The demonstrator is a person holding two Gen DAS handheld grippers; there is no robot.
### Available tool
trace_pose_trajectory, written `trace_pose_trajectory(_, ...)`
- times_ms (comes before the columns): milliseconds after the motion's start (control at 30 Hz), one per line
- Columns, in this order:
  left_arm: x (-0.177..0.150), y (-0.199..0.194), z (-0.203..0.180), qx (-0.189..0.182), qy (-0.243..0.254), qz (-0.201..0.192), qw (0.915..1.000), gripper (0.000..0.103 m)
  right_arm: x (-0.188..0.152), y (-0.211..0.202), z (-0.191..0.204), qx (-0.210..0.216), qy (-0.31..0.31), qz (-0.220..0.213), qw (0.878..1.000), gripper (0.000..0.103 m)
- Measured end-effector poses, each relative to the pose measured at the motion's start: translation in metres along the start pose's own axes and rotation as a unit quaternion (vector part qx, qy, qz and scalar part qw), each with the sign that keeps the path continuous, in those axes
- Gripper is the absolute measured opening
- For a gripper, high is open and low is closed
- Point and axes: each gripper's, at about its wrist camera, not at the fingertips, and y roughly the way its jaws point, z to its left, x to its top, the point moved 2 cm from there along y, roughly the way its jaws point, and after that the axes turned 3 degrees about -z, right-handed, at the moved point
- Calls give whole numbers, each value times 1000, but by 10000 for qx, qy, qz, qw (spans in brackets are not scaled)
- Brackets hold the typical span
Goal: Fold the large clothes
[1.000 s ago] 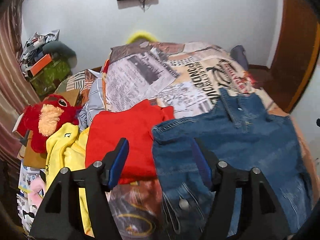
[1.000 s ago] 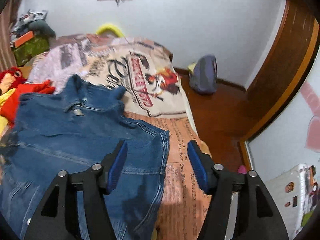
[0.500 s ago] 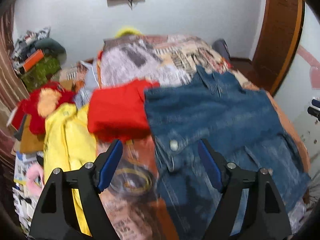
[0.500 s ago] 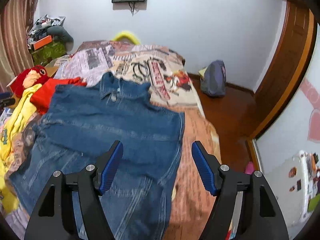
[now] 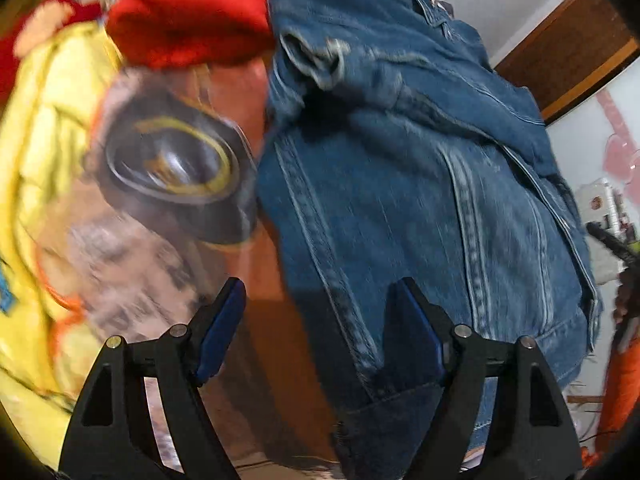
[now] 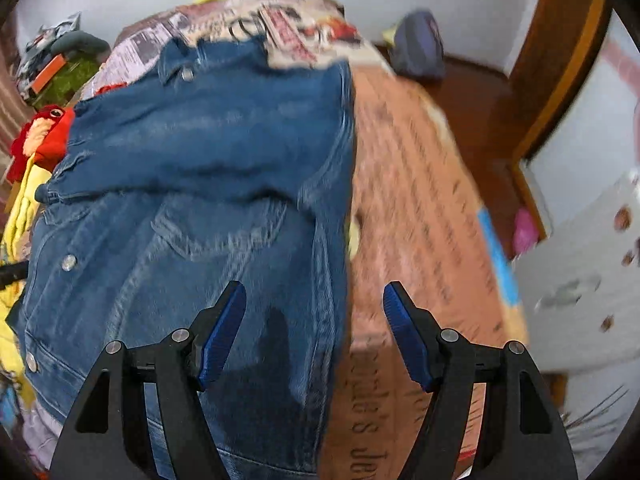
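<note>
Both my grippers gape wide, gripping nothing: left gripper [image 5: 316, 320] straddles the denim jacket's [image 5: 420, 184] near corner edge, right gripper [image 6: 314, 330] its side edge [image 6: 332, 280]; the jacket lies spread on the printed bedspread [image 6: 420, 208].

a home bedroom: printed bedspread [image 6: 420, 184], clothes, a plush toy [image 6: 40, 136], wooden door [image 6: 560, 60].

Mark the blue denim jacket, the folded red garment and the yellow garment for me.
Blue denim jacket [image 6: 208, 168]: right wrist view, on its front panel.
Folded red garment [image 5: 192, 12]: left wrist view, on its top face.
Yellow garment [image 5: 44, 120]: left wrist view, on its crumpled middle.
</note>
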Motion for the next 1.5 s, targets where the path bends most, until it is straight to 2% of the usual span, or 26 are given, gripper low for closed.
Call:
trace_pose_trajectory(100, -11, 7, 5, -236, -358, -80, 9990, 77, -12, 17, -3, 213, 191, 280, 9992, 68)
trace_pose_trajectory(167, -17, 10, 14, -492, -809, -102, 9955, 77, -16, 23, -3, 299, 286, 288, 9987, 68)
trace_pose_trajectory(233, -23, 10, 16, -596, -1093, -100, 9922, 76, -15, 23, -5, 370, 393, 212, 9983, 68)
trace_pose_trajectory(300, -28, 7, 12, -680, -1178, -219, 9905, 67, -13, 23, -5, 452, 452, 178, 9978, 68)
trace_pose_trajectory(367, -32, 3, 7, -753, -1155, -274, 9901, 52, -13, 22, -5, 585, 521, 157, 9968, 65)
trace_pose_trajectory(400, -32, 1, 4, -797, -1120, -271, 9901, 48, -13, 23, -5, 712, 555, 155, 9958, 55)
trace_pose_trajectory(433, -31, -1, -1, -831, -1016, -285, 9909, 37, -12, 23, -4, 856, 592, 195, 9944, 45)
trace_pose_trajectory(467, -30, -3, -6, -872, -918, -290, 9915, 26, -12, 24, -2, 932, 616, 222, 9935, 40)
trace_pose_trajectory(500, -26, -5, -11, -857, -804, -318, 9926, 20, -11, 24, 0, 969, 627, 240, 9930, 29)
trace_pose_trajectory(533, -20, -8, -16, -778, -682, -380, 9939, 10, -9, 23, 1, 937, 597, 241, 9935, 19)
trace_pose_trajectory(567, -18, -11, -20, -740, -596, -419, 9946, 6, -7, 24, 3, 905, 559, 239, 9940, 14)
trace_pose_trajectory(600, -16, -16, -24, -709, -499, -498, 9950, 5, -3, 22, 5, 903, 521, 208, 9943, 9)
trace_pose_trajectory(700, -1, -35, -31, -666, -389, -780, 9940, 4, 8, 11, 9, 987, 473, 58, 9940, 8)
trace_pose_trajectory(933, 40, -87, -51, -615, -41, -1532, 9863, 4, 61, -36, 21, 888, -96, -886, 9921, 7)
trace_pose_trajectory(1033, 64, -111, -58, -535, 70, -1983, 9787, 4, 83, -45, 18, 852, -51, -1180, 9893, 7)
trace_pose_trajectory(1167, 87, -115, -54, -170, -15, -2289, 9733, 4, 100, -29, 5, 656, 248, -1233, 9899, 7)
trace_pose_trajectory(1333, 104, -69, -33, 569, -258, -2051, 9767, 4, 99, 18, -12, 132, 532, -820, 9951, 8)
trace_pose_trajectory(1467, 100, -23, -25, 981, -153, -1573, 9825, 8, 94, 40, -18, 115, 518, -544, 9971, 8)
trace_pose_trajectory(1500, 98, -16, -25, 1083, -76, -1522, 9824, 9, 93, 40, -18, 130, 483, -539, 9973, 11)
